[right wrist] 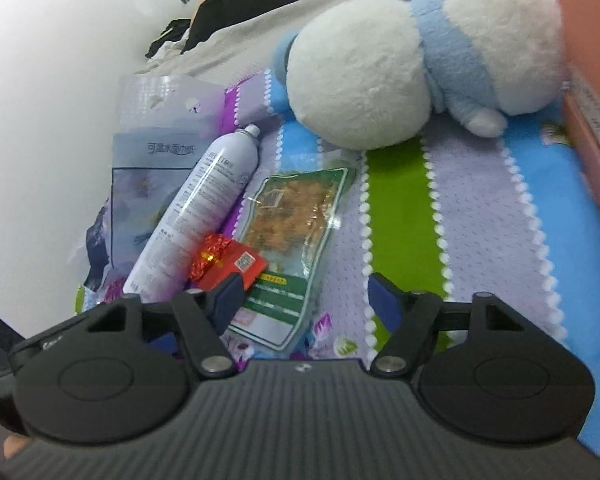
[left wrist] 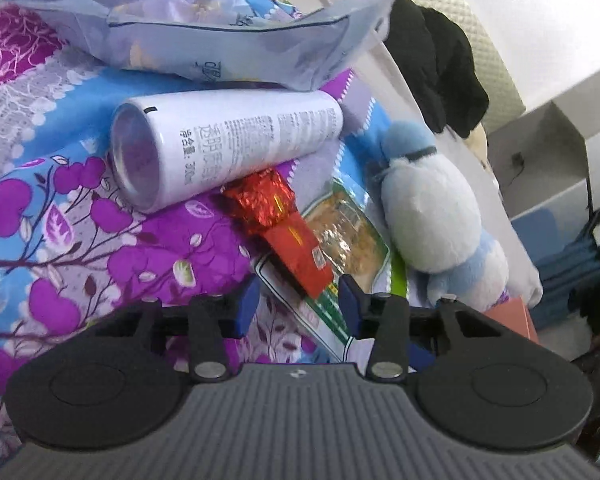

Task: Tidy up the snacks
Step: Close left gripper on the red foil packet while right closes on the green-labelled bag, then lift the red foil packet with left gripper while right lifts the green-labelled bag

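pink box (right wrist: 588, 60) (contents hidden) beside plush toy (right wrist: 380, 76)

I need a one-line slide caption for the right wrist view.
Open right gripper above a red snack packet and green snack pouch on a bedsheet.

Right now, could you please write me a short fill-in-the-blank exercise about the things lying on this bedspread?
1. The white spray can lies on its ____.
2. The red snack packet rests partly on the ____ snack pouch.
3. The plush toy is white and ____.
4. Both the left tool and right tool hold ____.

Answers: side; clear; blue; nothing
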### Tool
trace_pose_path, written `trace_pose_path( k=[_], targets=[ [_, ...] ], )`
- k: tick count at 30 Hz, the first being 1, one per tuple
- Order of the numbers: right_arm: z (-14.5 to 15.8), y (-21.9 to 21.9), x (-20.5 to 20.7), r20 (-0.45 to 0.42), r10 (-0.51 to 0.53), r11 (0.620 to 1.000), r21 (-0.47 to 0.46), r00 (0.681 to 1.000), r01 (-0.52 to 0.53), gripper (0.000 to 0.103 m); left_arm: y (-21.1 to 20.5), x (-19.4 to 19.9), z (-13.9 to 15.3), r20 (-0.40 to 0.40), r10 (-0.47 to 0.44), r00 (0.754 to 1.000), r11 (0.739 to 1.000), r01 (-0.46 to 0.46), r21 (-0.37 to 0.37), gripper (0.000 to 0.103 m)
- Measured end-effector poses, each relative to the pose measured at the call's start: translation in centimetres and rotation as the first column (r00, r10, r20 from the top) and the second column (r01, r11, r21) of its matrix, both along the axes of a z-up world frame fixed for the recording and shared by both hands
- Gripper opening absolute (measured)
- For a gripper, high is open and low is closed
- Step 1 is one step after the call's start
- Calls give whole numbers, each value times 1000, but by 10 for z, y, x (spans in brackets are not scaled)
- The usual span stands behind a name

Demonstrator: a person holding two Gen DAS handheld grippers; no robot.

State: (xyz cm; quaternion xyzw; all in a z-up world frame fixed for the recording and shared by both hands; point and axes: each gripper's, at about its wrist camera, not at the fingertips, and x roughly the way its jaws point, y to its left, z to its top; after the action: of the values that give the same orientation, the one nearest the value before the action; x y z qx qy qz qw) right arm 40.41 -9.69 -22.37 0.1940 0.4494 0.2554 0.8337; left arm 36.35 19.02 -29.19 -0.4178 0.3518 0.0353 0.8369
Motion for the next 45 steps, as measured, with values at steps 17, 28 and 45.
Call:
trace_pose_path(
  k=[17, 28, 45],
  targets=[
    [-40, -8, 44, -222, -42, 961, 259, 974, 100, 23, 13, 9, -21, -7, 50, 999, 984, -51, -169, 37],
    [-18, -10, 32, -119, -35, 989, 140, 992, 52, 7, 3, 20, -27, -12, 61, 998, 979, -62, -193, 15],
    [14, -34, -29, -70, -21, 1000, -7, 997, 21, 6, -33, -27, 8, 2, -48, 999, 992, 48, -118, 3]
  ],
)
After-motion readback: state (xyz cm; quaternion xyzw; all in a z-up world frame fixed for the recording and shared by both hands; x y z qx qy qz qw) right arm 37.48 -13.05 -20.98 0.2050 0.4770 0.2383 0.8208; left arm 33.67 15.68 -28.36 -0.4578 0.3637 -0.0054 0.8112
